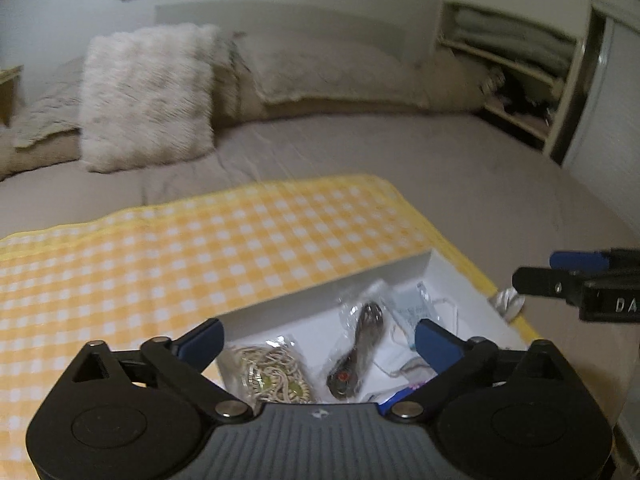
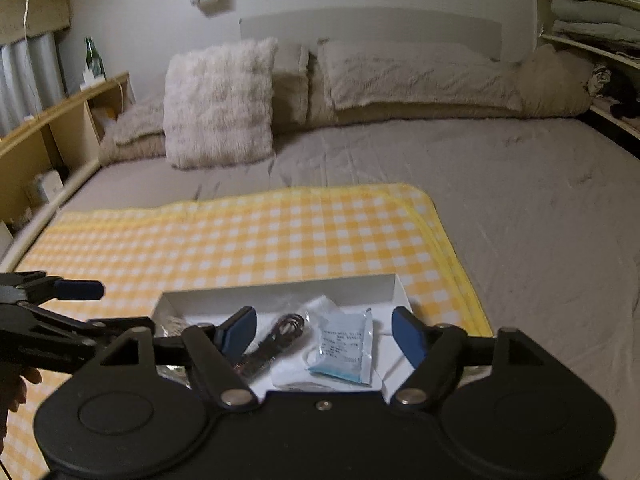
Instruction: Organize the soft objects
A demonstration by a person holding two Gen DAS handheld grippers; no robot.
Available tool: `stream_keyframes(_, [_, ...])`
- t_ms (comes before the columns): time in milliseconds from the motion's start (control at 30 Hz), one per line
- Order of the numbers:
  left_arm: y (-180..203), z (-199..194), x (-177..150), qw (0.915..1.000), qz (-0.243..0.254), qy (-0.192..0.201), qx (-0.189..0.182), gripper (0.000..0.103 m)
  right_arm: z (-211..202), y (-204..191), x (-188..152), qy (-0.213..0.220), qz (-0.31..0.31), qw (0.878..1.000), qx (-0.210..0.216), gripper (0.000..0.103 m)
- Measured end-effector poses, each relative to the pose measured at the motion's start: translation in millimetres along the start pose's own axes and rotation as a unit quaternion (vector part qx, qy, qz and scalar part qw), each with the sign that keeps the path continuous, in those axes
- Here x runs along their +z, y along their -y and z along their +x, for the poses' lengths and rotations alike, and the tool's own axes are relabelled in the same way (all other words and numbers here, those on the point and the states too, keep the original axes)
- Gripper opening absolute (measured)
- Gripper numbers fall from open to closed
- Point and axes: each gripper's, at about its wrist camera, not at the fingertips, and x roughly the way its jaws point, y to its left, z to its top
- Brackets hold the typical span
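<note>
Both tongs [image 1: 318, 340] [image 2: 324, 334] spread over white box [image 1: 436, 268], green bottle [image 2: 94, 58] right-view only

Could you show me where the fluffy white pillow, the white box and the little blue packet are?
fluffy white pillow [image 2: 220, 104], right wrist view, middle of its furry face.
white box [image 2: 280, 294], right wrist view, inside of its far wall.
blue packet [image 2: 346, 344], right wrist view, centre of its printed front.

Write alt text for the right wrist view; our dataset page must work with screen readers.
An open right claw hovers over a shallow white box holding a bagged dark cable and a blue-and-white packet, on a yellow checked cloth spread over a grey bed. A fluffy pillow leans at the headboard; the left claw enters at left.
</note>
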Motion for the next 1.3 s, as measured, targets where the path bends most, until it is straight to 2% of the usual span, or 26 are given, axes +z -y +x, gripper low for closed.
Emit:
stream_keyframes(100, [-2.9, -23.1, 1.3, 0.9996, -0.015, 0.022, 0.008, 0.103, -14.6, -6.6, 0.9, 0.022, -0.006, 1.000, -0.002, 0.082])
stream_keyframes(267, [-3.8, -59.6, -1.1, 0.9979, -0.032, 0.050, 0.027, 0.103, -35.1, -18.7, 1.8, 0.055, -0.012, 0.998, 0.006, 0.098])
stream_keyframes(367, [-1.3, -79.0, -6.0, 0.9968, -0.033, 0.066, 0.029, 0.103, -47.7, -24.6, 0.4, 0.072, -0.015, 0.997, 0.010, 0.103])
stream_keyframes(467, [-1.2, -99.4, -13.0, 0.9951, -0.036, 0.086, 0.034, 0.103, -60.1, -30.1, -4.3, 0.085, -0.017, 0.996, 0.013, 0.103])
stream_keyframes(667, [-1.2, -134.5, -37.1, 0.9895, -0.042, 0.116, 0.075, 0.103, -82.8, -40.2, -17.8, 0.105, -0.026, 0.994, 0.019, 0.103])
stream_keyframes(1000, [1.8, -162.0, -74.2, 0.9875, -0.043, 0.123, 0.089, 0.103, -114.5, -54.3, -50.6, 0.119, -0.043, 0.992, 0.022, 0.103])
stream_keyframes(1133, [2.0, -167.2, -85.2, 0.9878, -0.049, 0.122, 0.083, 0.103, -122.2, -58.4, -65.5, 0.116, -0.051, 0.992, 0.019, 0.103])
stream_keyframes(1300, [6.5, -171.7, -95.6, 0.9863, -0.038, 0.125, 0.101, 0.103, -130.0, -63.0, -79.7, 0.119, -0.053, 0.991, 0.021, 0.103])
